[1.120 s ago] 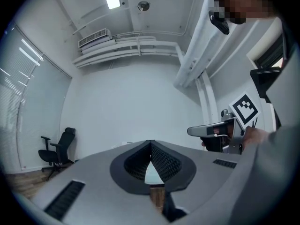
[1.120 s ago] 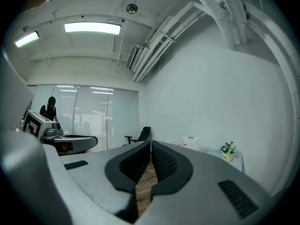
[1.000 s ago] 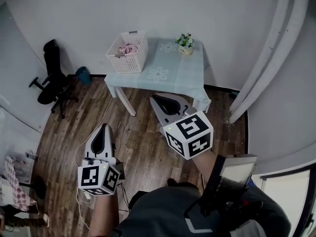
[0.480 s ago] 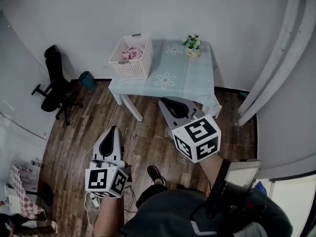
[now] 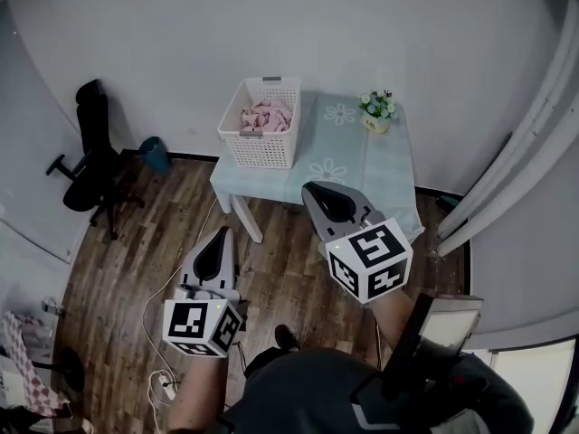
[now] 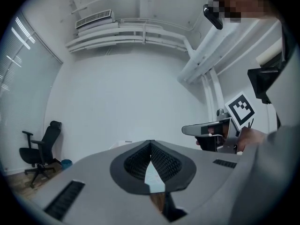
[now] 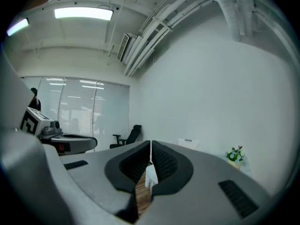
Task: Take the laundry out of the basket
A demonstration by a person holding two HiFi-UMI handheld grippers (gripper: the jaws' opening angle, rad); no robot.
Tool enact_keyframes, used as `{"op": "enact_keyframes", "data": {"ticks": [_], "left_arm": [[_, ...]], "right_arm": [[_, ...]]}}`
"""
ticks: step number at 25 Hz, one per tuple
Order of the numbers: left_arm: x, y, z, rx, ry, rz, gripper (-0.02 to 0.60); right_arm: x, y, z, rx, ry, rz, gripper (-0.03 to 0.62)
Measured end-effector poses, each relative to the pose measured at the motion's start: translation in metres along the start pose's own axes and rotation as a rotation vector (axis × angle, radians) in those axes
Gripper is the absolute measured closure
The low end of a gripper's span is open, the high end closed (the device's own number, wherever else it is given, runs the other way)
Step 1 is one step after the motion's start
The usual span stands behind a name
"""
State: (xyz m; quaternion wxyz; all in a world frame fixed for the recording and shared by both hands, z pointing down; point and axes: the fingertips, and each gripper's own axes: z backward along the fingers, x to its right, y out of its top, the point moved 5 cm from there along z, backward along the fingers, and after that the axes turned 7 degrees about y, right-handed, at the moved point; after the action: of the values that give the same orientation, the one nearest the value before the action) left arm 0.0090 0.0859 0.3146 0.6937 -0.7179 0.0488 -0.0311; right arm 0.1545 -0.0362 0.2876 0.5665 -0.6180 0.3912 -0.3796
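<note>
Laundry (image 5: 267, 116) in basket (image 5: 262, 150), well apart from both grippers' fingers (image 5: 329, 203).

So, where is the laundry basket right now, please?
In the head view, the white laundry basket sits on the table, at its left end, left of the flower pot.

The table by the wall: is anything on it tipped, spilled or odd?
Nothing stands out. The basket stands upright on the table with pink laundry inside, and the small flower pot stands upright too. No spill shows.
</note>
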Motion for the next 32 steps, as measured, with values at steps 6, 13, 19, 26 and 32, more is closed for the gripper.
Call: {"op": "enact_keyframes", "data": {"ticks": [6,13,19,26,32], "left_arm": [[-0.062,0.003,-0.043,0.004,-0.037,0.013,0.574],[-0.104,-0.008,-0.078,-0.018,-0.135,0.066,0.574],[-0.128,-0.011,-0.112,-0.031,-0.123,0.037,0.574],[-0.149,-0.011,-0.166,-0.038,-0.103,0.052,0.574],[-0.161,0.002,-0.237,-0.039,-0.091,0.019,0.574]], "right_arm": [[-0.001,0.003,-0.068,-0.04,-0.011,0.027,0.576],[0.006,0.002,-0.123,-0.063,-0.057,-0.005,0.576],[0.02,0.005,-0.157,-0.084,-0.071,0.005,0.575],[0.059,-0.002,-0.205,-0.103,-0.075,-0.002,0.574],[0.115,0.001,-0.243,-0.079,-0.078,-0.037,0.574]]}}
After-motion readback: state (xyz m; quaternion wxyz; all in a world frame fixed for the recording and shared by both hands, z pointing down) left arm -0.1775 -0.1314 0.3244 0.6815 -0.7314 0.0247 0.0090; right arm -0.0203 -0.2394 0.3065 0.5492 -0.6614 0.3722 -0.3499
